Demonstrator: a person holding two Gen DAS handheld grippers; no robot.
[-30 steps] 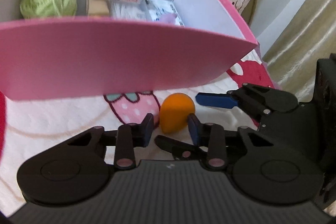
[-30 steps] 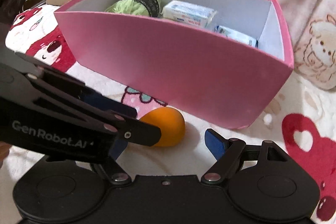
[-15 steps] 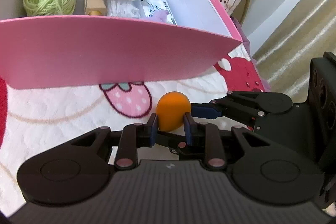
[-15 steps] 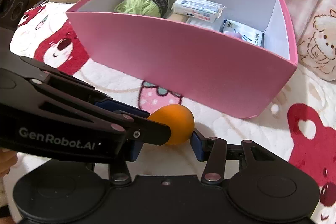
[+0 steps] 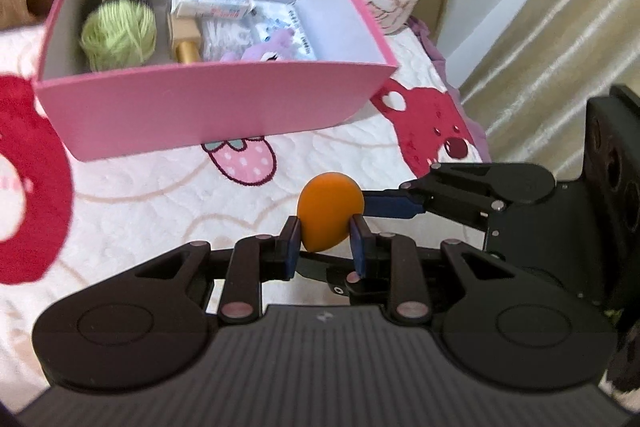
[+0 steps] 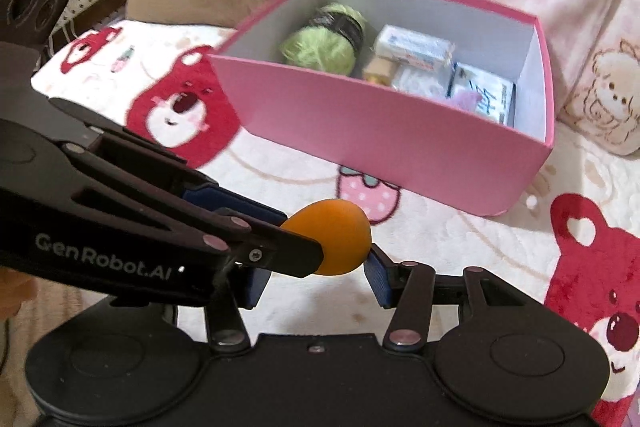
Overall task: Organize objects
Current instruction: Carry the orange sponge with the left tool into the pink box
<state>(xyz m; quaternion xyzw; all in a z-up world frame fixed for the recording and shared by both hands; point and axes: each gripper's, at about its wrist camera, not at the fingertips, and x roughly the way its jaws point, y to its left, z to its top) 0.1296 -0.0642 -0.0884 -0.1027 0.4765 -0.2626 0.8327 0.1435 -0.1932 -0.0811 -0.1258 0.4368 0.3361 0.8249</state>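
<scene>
While clamped on the orange egg-shaped foam sponge (image 5: pixel 329 217), left gripper (image 5: pixel 326 242) hung over white quilted bedding (image 5: pixel 152 211). Right gripper (image 6: pixel 316 267) pinched same sponge from 3 o'clock, jaws just narrowed. Pink cardboard box (image 5: pixel 208 115) at 11 o'clock.

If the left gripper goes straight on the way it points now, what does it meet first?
The left gripper already holds the orange egg-shaped sponge. Straight ahead lies the printed blanket, near the strawberry print; the pink box probably comes after it, though depth is unclear.

orange sponge (image 5: pixel 329 215) | pink box (image 5: pixel 208 107) | green yarn (image 5: pixel 118 31) | red-bear blanket (image 5: pixel 434 125)
</scene>
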